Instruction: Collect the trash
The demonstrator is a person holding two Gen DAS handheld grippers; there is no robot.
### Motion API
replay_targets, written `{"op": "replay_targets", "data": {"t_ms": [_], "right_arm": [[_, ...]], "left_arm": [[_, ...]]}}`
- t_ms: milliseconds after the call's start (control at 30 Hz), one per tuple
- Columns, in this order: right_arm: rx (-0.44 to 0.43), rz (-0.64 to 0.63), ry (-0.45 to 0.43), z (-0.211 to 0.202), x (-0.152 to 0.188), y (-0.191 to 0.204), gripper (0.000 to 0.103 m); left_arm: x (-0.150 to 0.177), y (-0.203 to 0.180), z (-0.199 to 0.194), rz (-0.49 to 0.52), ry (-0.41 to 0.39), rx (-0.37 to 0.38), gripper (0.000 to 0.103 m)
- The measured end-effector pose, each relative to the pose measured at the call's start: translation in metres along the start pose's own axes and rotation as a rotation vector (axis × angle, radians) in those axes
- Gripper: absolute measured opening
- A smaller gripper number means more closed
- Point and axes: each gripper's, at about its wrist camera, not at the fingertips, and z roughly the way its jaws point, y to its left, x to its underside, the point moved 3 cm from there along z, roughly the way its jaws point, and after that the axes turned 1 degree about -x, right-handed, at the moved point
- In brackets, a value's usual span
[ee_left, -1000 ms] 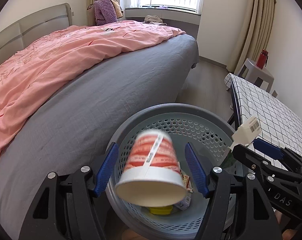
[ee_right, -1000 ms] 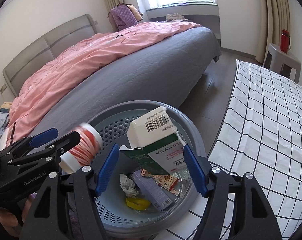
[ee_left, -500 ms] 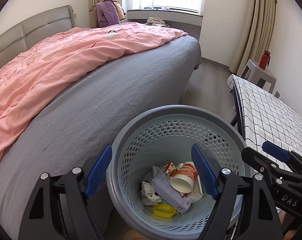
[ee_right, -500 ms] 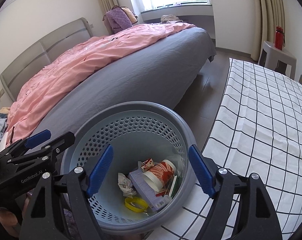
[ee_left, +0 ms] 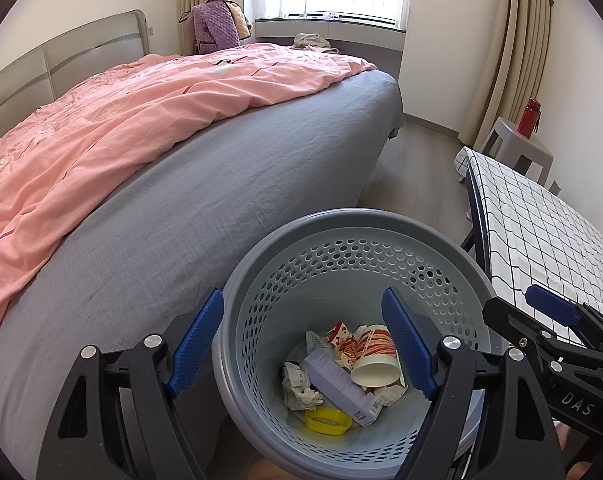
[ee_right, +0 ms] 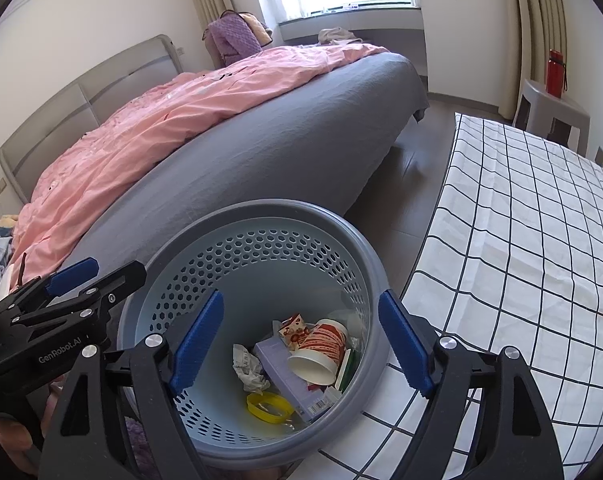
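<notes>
A grey-blue perforated waste basket (ee_left: 341, 220) (ee_right: 285, 210) stands between the bed and the table. Inside lie a red and white paper cup (ee_left: 375, 354) (ee_right: 319, 348), a purple carton (ee_left: 337, 380) (ee_right: 285, 376), crumpled paper (ee_left: 297, 380) (ee_right: 249, 366), a yellow lid (ee_left: 327, 420) (ee_right: 269, 406) and a snack wrapper (ee_right: 293, 326). My left gripper (ee_left: 303, 342) is open and empty above the basket. My right gripper (ee_right: 301, 342) is open and empty above it too. Each gripper shows in the other's view: the right (ee_left: 541, 316), the left (ee_right: 81, 280).
A bed with grey sheet (ee_left: 221, 184) and pink duvet (ee_left: 121, 120) lies left of the basket. A table with a white checked cloth (ee_right: 521, 220) is at the right. A grey stool (ee_right: 553, 108) holds a red bottle (ee_right: 555, 72).
The paper cup and the green and white carton left the grippers and dropped into the basket. Both grippers now stand open and empty, and have drawn back a little.
</notes>
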Motion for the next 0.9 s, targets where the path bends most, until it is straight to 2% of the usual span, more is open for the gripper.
{"op": "replay_targets", "data": {"t_ms": [900], "right_arm": [[0.004, -0.004, -0.009, -0.0028, 0.0000, -0.0001, 0.079]], "left_arm": [[-0.0004, 0.0026, 0.0005, 0.000, -0.003, -0.003, 0.080]]}}
